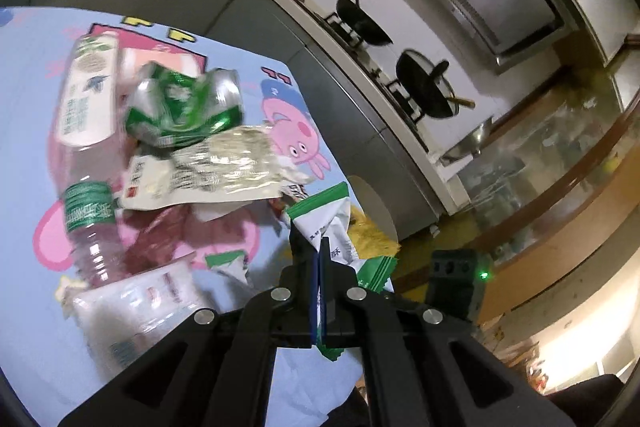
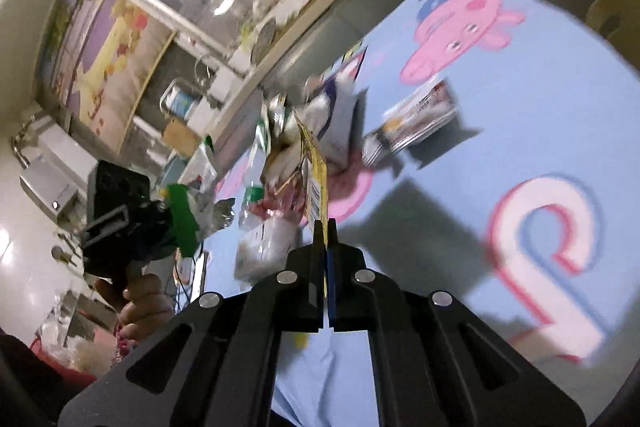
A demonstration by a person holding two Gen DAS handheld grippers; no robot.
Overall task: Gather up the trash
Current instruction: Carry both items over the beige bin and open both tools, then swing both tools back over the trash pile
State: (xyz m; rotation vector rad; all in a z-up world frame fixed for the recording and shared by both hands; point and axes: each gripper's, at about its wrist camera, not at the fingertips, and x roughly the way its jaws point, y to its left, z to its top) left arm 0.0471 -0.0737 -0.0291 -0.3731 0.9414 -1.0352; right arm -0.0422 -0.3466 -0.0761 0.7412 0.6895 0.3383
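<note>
My left gripper point(image 1: 319, 247) is shut on a white and green wrapper point(image 1: 326, 217) that sticks up between its pads over the near edge of the pile. Behind it on the blue cartoon cloth point(image 1: 28, 75) lie a crushed green can point(image 1: 184, 105), a clear bottle with a green label point(image 1: 86, 187) and a crinkled silver packet point(image 1: 224, 169). My right gripper point(image 2: 325, 227) is shut on a yellow wrapper point(image 2: 316, 179) that stands on edge above the fingertips. In the right wrist view the left gripper point(image 2: 120, 223), held by a hand point(image 2: 140, 303), carries the green wrapper point(image 2: 182, 219).
A white carton point(image 2: 338, 125) and a flat striped packet point(image 2: 416, 123) lie on the cloth point(image 2: 540, 107) further back. A clear plastic bag point(image 1: 132, 311) lies at the near left. Beyond the table runs a counter with two black pans point(image 1: 426, 87) on a stove.
</note>
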